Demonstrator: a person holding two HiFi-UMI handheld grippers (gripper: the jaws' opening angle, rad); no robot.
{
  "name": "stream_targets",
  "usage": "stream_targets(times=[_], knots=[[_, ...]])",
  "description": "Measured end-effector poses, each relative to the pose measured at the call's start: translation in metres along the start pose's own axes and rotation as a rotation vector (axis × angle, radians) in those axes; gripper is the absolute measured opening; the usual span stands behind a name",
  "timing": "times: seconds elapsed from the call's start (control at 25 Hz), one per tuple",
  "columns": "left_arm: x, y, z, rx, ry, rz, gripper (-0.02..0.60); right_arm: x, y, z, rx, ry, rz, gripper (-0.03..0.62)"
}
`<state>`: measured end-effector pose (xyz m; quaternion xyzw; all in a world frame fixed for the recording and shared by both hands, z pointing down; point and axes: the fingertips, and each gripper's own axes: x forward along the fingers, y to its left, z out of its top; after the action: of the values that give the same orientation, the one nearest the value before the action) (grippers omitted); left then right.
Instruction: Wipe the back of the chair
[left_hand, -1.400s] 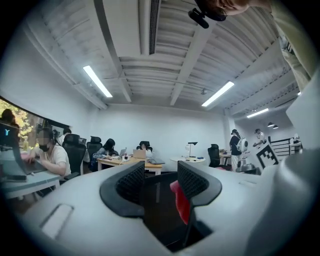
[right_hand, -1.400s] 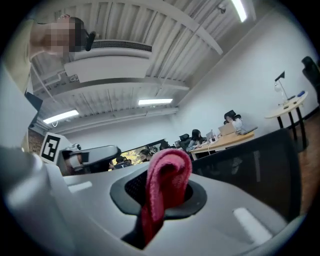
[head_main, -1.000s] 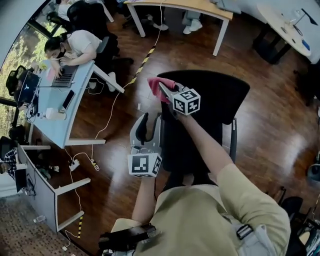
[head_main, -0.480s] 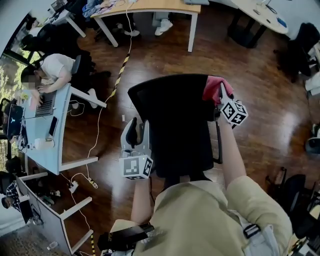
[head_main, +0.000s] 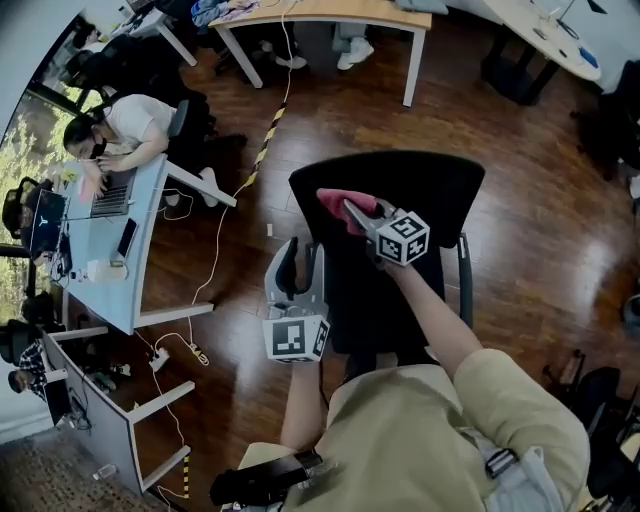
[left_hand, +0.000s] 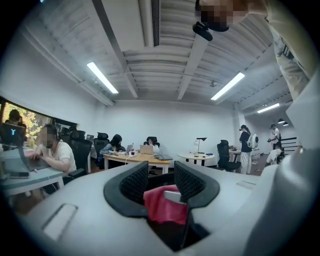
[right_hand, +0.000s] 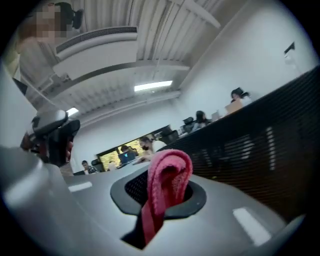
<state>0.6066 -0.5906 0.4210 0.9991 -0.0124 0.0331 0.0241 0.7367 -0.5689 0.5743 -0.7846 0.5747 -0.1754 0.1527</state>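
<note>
Right gripper, jaws clenched on pink cloth, reaches onto the chair back; left gripper jaws stand apart.

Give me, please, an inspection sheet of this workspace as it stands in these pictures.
Surface: black mesh chair back, upright, no stain visible.
Job's things: pink cloth, folded, at the chair back's upper left part; contact unclear.
Clutter: nothing seen on the chair.
Grippers: right tool shut on the pink cloth; left tool open and empty, beside the chair's left edge.
Cables: white cable across the wooden floor to a power strip; striped tape on the floor.
Surroundings: seated person at a blue desk with a laptop; wooden desk beyond.
</note>
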Motion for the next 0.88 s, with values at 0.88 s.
stream_targets(times=[0.88], knots=[[0.009,-0.016,-0.005,-0.016,-0.006,-0.047,0.138,-0.237,-0.200,0.031,-0.014,-0.133,-0.646,0.032]])
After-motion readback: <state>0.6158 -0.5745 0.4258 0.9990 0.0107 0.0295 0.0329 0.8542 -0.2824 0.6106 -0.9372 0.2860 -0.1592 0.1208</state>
